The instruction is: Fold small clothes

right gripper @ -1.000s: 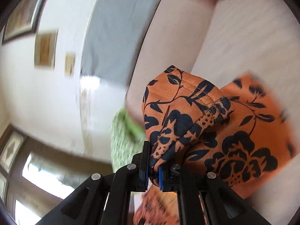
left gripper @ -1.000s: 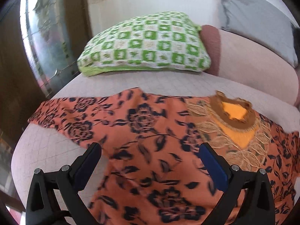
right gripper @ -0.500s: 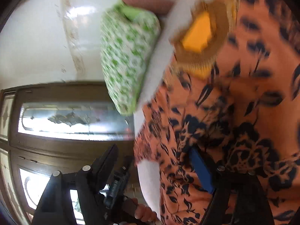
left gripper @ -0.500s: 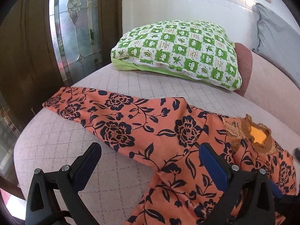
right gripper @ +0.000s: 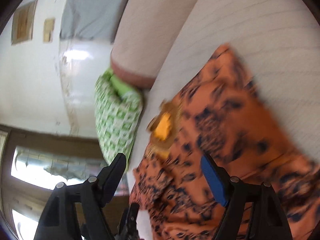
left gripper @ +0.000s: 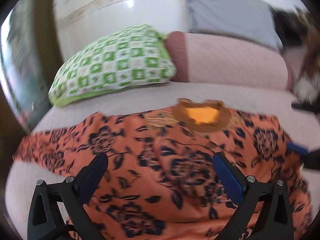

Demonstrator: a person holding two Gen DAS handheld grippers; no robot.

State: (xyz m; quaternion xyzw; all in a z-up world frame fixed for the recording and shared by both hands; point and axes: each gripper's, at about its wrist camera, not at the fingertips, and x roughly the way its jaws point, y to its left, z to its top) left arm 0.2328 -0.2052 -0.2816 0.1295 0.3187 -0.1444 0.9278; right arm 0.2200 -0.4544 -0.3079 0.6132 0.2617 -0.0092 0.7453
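no containers in sight, only soft furnishings; the orange floral garment (left gripper: 160, 160) lies spread over the pale quilted seat (left gripper: 130, 102), filling the left wrist view from 9 o'clock across to 3 o'clock and down to 6

its brown embroidered neckline with yellow lining (left gripper: 202, 116) sits at about 1 o'clock of centre in that view, near the garment's far edge

green and white checked pillow (left gripper: 112, 66) at 11 o'clock, leaning against the pink bolster (left gripper: 230, 62), apart from the garment; grey cushion (left gripper: 226, 16) at 12 to 1 o'clock behind the bolster

left gripper (left gripper: 160, 162): fingers spread wide, nothing pinched between them, garment showing below the gap; whether the tips touch the cloth cannot be told, the picture is motion-blurred

right gripper (right gripper: 164, 166): also spread wide and holding nothing; its blue-padded finger (right gripper: 214, 182) lies over the garment (right gripper: 230, 140) at 5 o'clock, the black finger at 7 o'clock over the pillow (right gripper: 116, 118) and a window beyond

right wrist view is tilted and blurred; neckline (right gripper: 162, 128) near centre; garment reaches toward 3 o'clock on the seat (right gripper: 270, 30); contact cannot be told
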